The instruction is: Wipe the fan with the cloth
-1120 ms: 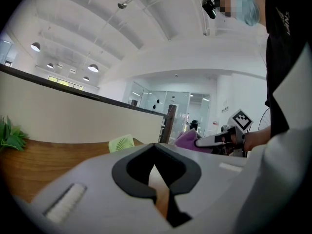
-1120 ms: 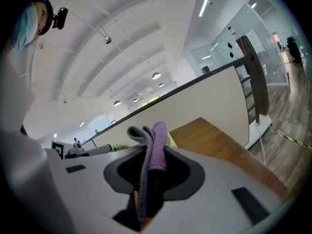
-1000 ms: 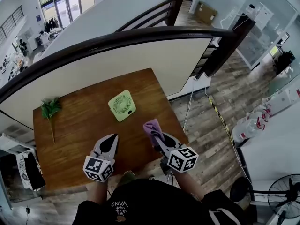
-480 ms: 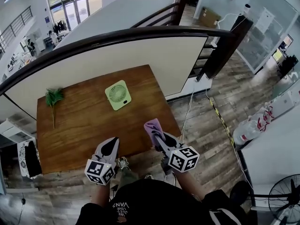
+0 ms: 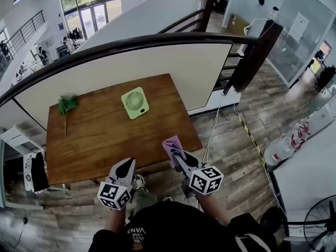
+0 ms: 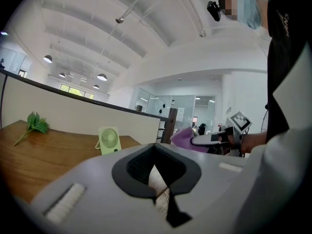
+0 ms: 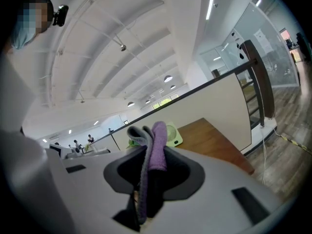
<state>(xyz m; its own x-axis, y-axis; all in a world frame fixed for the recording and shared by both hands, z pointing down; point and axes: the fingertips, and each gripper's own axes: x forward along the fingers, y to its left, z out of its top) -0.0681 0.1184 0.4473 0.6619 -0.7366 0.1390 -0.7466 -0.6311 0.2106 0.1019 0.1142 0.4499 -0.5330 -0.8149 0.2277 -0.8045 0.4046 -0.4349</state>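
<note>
Grippers, two in all, hang just off the near edge of one wooden table (image 5: 94, 140). The left gripper (image 5: 125, 166) has its jaws pressed together on nothing, while the right gripper (image 5: 177, 155) pinches one folded purple cloth (image 5: 171, 144). One pale green fan (image 5: 135, 102) stands near the table's far edge, well apart from both. One leafy sprig (image 5: 66, 105) lies toward the left end.

Both grippers have drawn back off the brown wooden desk (image 5: 100, 140): the left gripper (image 5: 126, 164), earlier well over the top, now hangs at its near edge, and the right gripper (image 5: 177, 156) with its folded purple cloth (image 5: 171, 144) now hangs by the near right corner.
</note>
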